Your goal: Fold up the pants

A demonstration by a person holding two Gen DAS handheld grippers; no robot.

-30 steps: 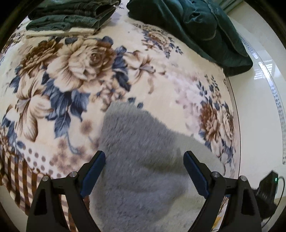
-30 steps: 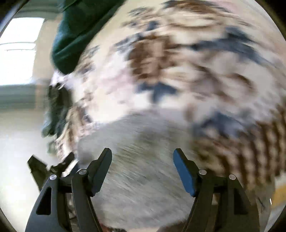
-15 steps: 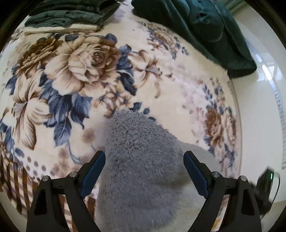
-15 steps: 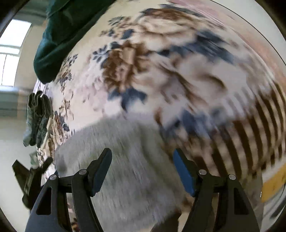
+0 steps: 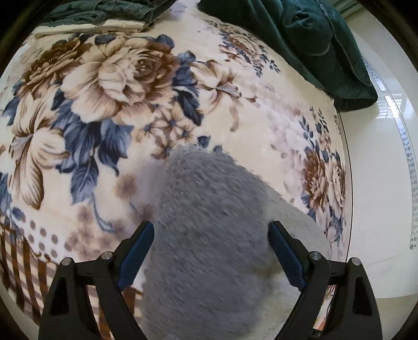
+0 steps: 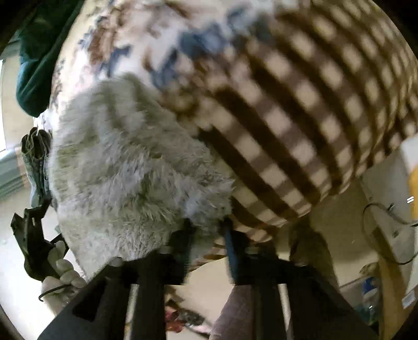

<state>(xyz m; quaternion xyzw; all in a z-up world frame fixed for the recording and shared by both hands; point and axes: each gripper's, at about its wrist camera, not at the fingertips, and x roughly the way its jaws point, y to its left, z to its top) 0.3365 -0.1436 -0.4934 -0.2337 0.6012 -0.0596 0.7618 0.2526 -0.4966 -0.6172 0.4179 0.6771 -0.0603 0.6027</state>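
Observation:
Fluffy grey pants (image 5: 209,222) lie on a floral blanket (image 5: 117,104) covering the bed. My left gripper (image 5: 210,251) is open, its jaws spread wide just above the grey fabric and holding nothing. In the right wrist view the same grey pants (image 6: 125,167) hang over the bed's near edge. My right gripper (image 6: 206,230) has its jaws drawn close together on the lower edge of the pants. The left gripper (image 6: 31,243) and its gloved hand show at the left of that view.
Folded dark green clothes (image 5: 99,13) are stacked at the far left of the bed. A dark green blanket (image 5: 300,44) lies heaped at the far right. The bed's right edge (image 5: 344,170) meets a pale floor. A checked blanket border (image 6: 287,117) hangs at the front.
My right gripper has gone from wide open to closed on the edge of the grey pants and swung down toward the bed's front edge. The left gripper stayed open, shifting slightly over the pants.

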